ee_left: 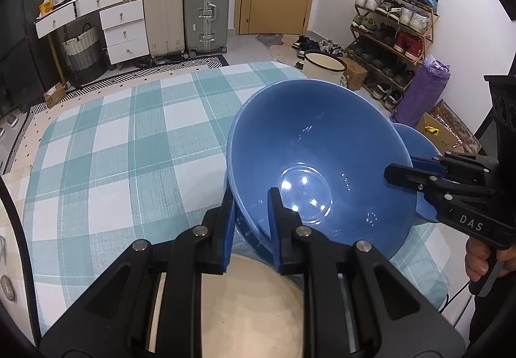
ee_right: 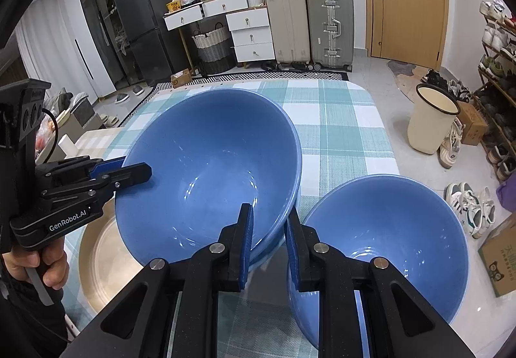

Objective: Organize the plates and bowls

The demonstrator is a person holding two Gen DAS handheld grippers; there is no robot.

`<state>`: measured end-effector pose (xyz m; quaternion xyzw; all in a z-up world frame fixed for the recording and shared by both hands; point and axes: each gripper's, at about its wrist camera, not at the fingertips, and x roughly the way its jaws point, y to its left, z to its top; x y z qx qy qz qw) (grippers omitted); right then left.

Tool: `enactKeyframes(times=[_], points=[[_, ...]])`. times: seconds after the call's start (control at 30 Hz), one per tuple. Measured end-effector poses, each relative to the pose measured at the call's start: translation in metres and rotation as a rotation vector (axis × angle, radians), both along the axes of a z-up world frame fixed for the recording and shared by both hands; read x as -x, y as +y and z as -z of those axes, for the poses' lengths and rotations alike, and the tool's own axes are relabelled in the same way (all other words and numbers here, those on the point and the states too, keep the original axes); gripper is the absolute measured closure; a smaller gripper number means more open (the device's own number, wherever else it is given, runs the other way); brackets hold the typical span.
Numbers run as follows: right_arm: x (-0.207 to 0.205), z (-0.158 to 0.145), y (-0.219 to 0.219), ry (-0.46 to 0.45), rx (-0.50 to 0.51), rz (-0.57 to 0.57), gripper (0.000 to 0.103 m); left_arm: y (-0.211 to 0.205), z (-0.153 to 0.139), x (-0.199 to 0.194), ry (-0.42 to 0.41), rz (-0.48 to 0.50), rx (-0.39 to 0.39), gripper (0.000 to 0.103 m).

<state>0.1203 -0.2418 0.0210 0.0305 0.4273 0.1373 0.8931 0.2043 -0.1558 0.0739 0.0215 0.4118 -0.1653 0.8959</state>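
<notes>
Bowls are the business here: the left gripper (ee_left: pixel 251 222) has its fingers (ee_left: pixel 275 213) clamped on the near rim of a large blue bowl (ee_left: pixel 309 148), one finger inside and one outside, and the bowl hangs tilted above the table (ee_left: pixel 113 132) with its checked cloth. In the right wrist view, the right gripper (ee_right: pixel 269 242) is shut too, its right finger (ee_right: pixel 295 238) inside a second blue bowl (ee_right: pixel 387 229) just beside the first; its left finger lies outside that rim, so it appears to be pinching this bowl's edge. A gold plate (ee_right: pixel 103 255) lies on the cloth under the left gripper. Judging by this, both bowls are mid-carry, probably on the way to being set down or nested. Next, lower each one level before releasing, keeping the rims from knocking together.
</notes>
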Motion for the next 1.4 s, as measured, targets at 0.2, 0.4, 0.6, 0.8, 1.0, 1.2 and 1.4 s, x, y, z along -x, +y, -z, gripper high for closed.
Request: enactKeyframes(times=[0.2, 0.4, 0.6, 0.8, 1.0, 1.2, 1.4], points=[[-0.003, 0.005, 0.002, 0.007, 0.008, -0.002, 0.083, 0.001, 0.01, -0.003, 0.001, -0.005, -0.015, 0.088], [-0.002, 0.01, 0.007, -0.002, 0.041, -0.001, 0.083, -0.001, 0.015, -0.005, 0.001, -0.007, -0.029, 0.088], [-0.002, 0.015, 0.01, -0.004, 0.063, -0.001, 0.083, -0.001, 0.021, -0.006, 0.013, -0.012, -0.027, 0.088], [-0.002, 0.016, 0.011, -0.003, 0.074, 0.0, 0.083, 0.0, 0.027, -0.01, 0.025, -0.013, -0.025, 0.088], [0.001, 0.017, 0.011, -0.004, 0.076, 0.005, 0.083, 0.002, 0.029, -0.011, 0.024, -0.012, -0.026, 0.088], [0.0, 0.018, 0.01, 0.003, 0.069, -0.001, 0.083, 0.004, 0.032, -0.011, 0.028, -0.016, -0.032, 0.088], [-0.001, 0.018, 0.009, -0.009, 0.088, 0.008, 0.082, 0.006, 0.039, -0.013, 0.032, -0.019, -0.047, 0.088]])
